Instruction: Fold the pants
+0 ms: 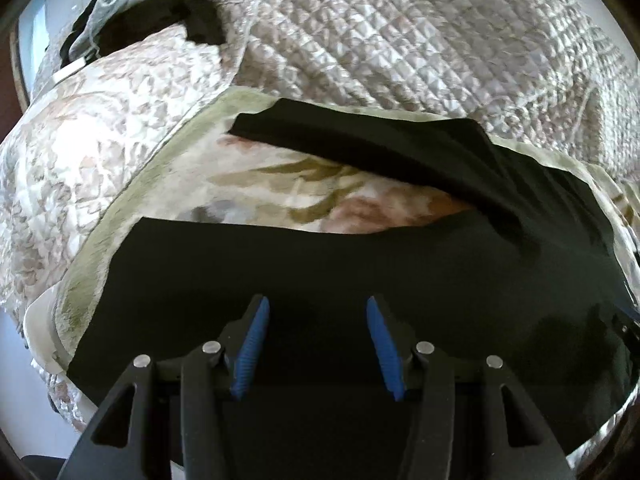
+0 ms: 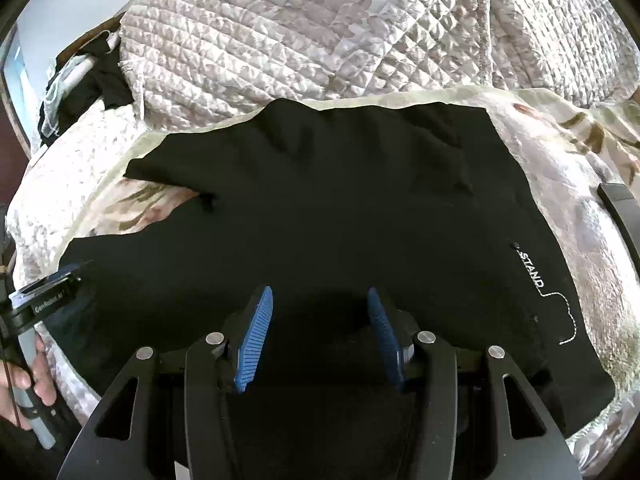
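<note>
Black pants point(image 2: 340, 208) lie spread flat on a floral blanket on a bed. The two legs point left and are splayed apart, with blanket showing between them. White "STAND" lettering point(image 2: 532, 272) sits near the waist at the right. In the left wrist view the pants point(image 1: 320, 264) fill the foreground, with the far leg point(image 1: 360, 140) angled away. My left gripper point(image 1: 318, 304) is open and empty just above the near leg. My right gripper point(image 2: 320, 296) is open and empty above the seat area. The left gripper's body point(image 2: 44, 300) shows in the right wrist view, held by a hand.
A floral blanket point(image 1: 280, 192) with a pale green border lies under the pants. A quilted white bedspread point(image 2: 320, 40) covers the bed beyond. Dark clothing and a pale mesh piece point(image 1: 132, 12) lie at the far left. A dark curved object point(image 2: 620, 208) sits at the right edge.
</note>
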Motion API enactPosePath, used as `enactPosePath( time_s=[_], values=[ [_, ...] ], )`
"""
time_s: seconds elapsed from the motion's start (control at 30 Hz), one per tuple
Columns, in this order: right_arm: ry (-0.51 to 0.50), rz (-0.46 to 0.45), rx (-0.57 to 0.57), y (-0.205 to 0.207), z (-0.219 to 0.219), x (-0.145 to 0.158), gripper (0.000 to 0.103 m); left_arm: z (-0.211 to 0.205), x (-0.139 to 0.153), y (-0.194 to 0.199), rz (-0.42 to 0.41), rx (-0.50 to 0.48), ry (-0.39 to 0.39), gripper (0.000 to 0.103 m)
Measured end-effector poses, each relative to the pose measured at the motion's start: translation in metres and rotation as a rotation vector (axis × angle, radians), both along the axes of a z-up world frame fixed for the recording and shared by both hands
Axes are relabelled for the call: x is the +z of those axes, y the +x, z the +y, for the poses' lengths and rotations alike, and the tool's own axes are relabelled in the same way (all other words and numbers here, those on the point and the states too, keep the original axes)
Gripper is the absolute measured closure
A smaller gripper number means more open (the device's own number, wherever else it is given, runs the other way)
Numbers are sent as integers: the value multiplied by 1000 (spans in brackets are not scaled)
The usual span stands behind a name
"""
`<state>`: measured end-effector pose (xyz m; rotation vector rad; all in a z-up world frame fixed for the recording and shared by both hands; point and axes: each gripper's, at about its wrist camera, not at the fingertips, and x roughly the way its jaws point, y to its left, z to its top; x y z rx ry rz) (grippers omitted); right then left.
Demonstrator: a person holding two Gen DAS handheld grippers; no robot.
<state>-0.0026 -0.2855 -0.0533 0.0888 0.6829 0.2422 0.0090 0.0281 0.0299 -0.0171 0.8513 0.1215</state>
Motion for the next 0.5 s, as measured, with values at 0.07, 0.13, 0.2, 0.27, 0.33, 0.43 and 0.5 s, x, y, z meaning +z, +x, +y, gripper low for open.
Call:
enactPosePath(
  time_s=[0.07, 0.13, 0.2, 0.27, 0.33, 0.43, 0.5],
  values=[
    [-10, 4, 4, -1, 3, 0, 53, -7, 1, -2, 0, -20, 3, 49],
    [-18, 4, 12, -4, 5, 0, 53, -13, 2, -5, 0, -40, 4, 49],
    [-32, -1, 23, -8, 7, 0, 53, -20, 2, -8, -1, -56, 4, 49],
    [-38, 0, 30, -10, 9, -1, 53, -28, 2, -11, 4, -72, -2, 49],
    [-39, 3, 38, -11, 11, -1, 53, -36, -1, -13, 12, -89, -6, 49],
    [-59, 25, 40, -9, 13, -6, 53, -47, -8, -13, 36, -113, -10, 49],
    [-68, 46, 42, -7, 13, -9, 53, -54, -14, -13, 54, -126, -4, 49]
  ],
)
